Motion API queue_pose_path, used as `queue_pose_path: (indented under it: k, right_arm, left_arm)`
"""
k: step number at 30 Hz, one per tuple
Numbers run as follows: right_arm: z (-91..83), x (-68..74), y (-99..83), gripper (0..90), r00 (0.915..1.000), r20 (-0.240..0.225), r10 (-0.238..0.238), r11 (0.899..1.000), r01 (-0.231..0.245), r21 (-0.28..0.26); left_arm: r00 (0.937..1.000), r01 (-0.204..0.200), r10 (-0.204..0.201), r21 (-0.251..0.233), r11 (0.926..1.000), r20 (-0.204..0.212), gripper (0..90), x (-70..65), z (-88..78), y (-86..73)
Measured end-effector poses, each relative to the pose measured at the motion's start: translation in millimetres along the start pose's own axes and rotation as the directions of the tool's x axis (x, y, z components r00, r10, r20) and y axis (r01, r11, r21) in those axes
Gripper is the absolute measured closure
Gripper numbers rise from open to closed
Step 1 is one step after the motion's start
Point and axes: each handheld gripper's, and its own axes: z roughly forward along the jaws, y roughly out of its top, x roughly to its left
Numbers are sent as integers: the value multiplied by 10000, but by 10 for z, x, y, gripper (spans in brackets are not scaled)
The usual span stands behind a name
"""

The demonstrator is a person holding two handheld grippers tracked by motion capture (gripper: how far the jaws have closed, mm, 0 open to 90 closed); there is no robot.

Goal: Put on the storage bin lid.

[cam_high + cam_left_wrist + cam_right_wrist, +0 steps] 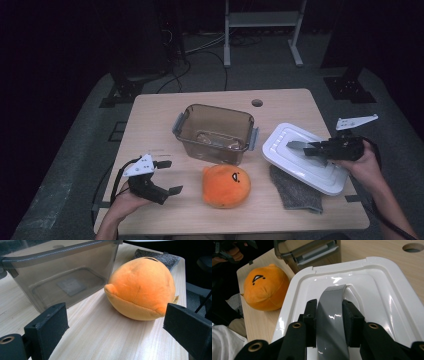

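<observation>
The grey handle [332,315] of the white lid [305,156] is clamped between the right gripper [329,315] jaws. The left gripper [167,176] is held wide apart, nothing between; ahead lie the orange plush [141,288] and the smoky bin [215,132], whose contents cannot be told.

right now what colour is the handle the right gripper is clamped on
Grey, a glossy strap handle on the white lid; clearest in the right gripper view.

left tongs [169,176]: jaws wide apart, pointing right | right tongs [306,149]: jaws clamped, pointing left
</observation>
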Motion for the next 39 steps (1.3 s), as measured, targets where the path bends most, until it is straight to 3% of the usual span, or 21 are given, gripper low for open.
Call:
queue_pose_path:
  k: [25, 39]
  right_arm:
    - [339, -108, -424, 667, 9975, -223, 674, 9970, -664, 398]
    - [399, -122, -529, 662, 9957, -305, 875, 9956, -863, 376]
  left_arm:
    - [10000, -18, 18, 5, 10000, -11, 34, 8, -13, -1]
    - [10000, -10, 10, 9, 10000, 15, 33, 8, -12, -2]
